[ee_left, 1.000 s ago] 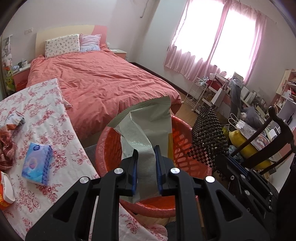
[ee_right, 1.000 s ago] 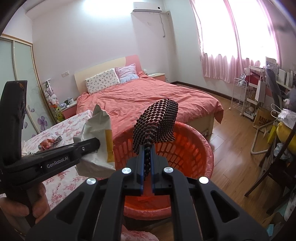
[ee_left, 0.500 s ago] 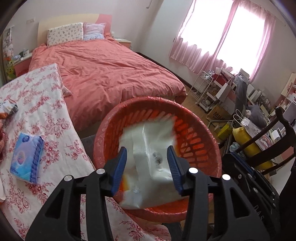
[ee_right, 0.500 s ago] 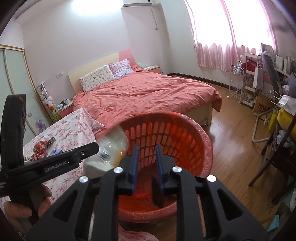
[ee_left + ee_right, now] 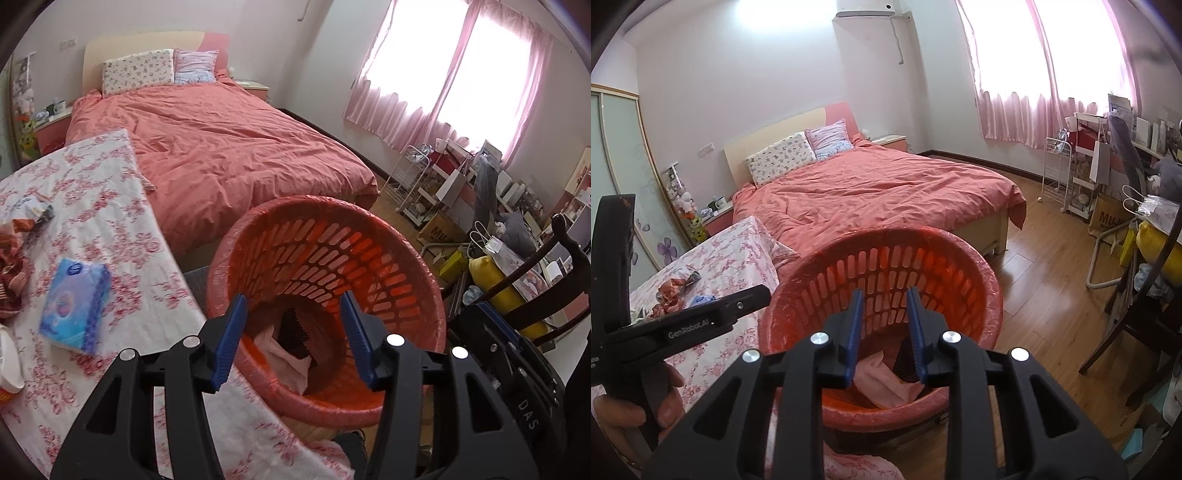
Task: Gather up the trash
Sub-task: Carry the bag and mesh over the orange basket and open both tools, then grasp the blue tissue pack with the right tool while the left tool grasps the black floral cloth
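Beside your floral tabletop's (image 5: 122, 221) edge, both grippers, left gripper (image 5: 293, 338) half open, right gripper (image 5: 884, 334) narrowly parted and empty after just opening, hang over the orange basket (image 5: 406, 266) where trash (image 5: 291, 354) now lies.

The room is bright with daylight. It comes in through the window (image 5: 458, 70), behind thin pink curtains (image 5: 1049, 74), and the glass is so bright it shows only white. The wall left of the window has a soft white glow near the top. The bed (image 5: 221, 147), left of the window, is lit evenly, and small soft shadows sit in its folds. Deep in the basket (image 5: 325, 280), in front of the bed, it is darker. The pictures are sharp in the middle. Straight lines bend toward the edges, and the corners are black. The cloth (image 5: 92, 229) left of the basket looks a bit smeared near the edge.
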Motion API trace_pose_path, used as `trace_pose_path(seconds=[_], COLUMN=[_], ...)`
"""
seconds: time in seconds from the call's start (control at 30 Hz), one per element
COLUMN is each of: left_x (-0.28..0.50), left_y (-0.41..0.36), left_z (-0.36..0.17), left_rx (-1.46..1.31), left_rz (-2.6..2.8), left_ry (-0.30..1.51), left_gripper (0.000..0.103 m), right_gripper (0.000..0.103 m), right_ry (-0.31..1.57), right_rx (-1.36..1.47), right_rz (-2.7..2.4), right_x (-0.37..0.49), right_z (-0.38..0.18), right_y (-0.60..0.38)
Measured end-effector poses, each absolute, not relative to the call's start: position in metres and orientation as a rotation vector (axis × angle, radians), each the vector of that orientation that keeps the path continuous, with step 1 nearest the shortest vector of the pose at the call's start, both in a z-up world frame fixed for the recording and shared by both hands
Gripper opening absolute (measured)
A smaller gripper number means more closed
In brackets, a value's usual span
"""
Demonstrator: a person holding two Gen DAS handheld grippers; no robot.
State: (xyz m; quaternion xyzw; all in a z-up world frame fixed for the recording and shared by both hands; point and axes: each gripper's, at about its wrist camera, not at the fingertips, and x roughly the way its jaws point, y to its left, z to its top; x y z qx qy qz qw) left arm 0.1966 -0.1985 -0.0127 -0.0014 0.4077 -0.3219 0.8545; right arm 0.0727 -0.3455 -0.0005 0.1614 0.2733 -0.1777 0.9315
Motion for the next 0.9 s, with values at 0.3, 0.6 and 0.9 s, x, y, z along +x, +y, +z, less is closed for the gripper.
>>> trace_pose_path(seconds=[0.3,0.6,0.9], left_x=[0.188,0.177,0.173], left_y=[-0.135,-0.041,0.044], left_z=[-0.003,-0.001,-0.009], left_rx=[-0.002,-0.027,-0.066], left_rz=[-0.568,-0.385,-0.205], left_ry=[0.816,0.773,0.756], left_gripper=[0.057,0.059,0.06], right_gripper=[0.028,0.035,0.038], right_ry=[0.571,0.621,0.704], right_rx=[0.283,0.21,0.182], right_rz=[-0.285,-0.125,-0.015], right_x=[0.084,0.115,0.156], right_z=[0.01,0.009,-0.009], right_y=[-0.302,-0.22,-0.151])
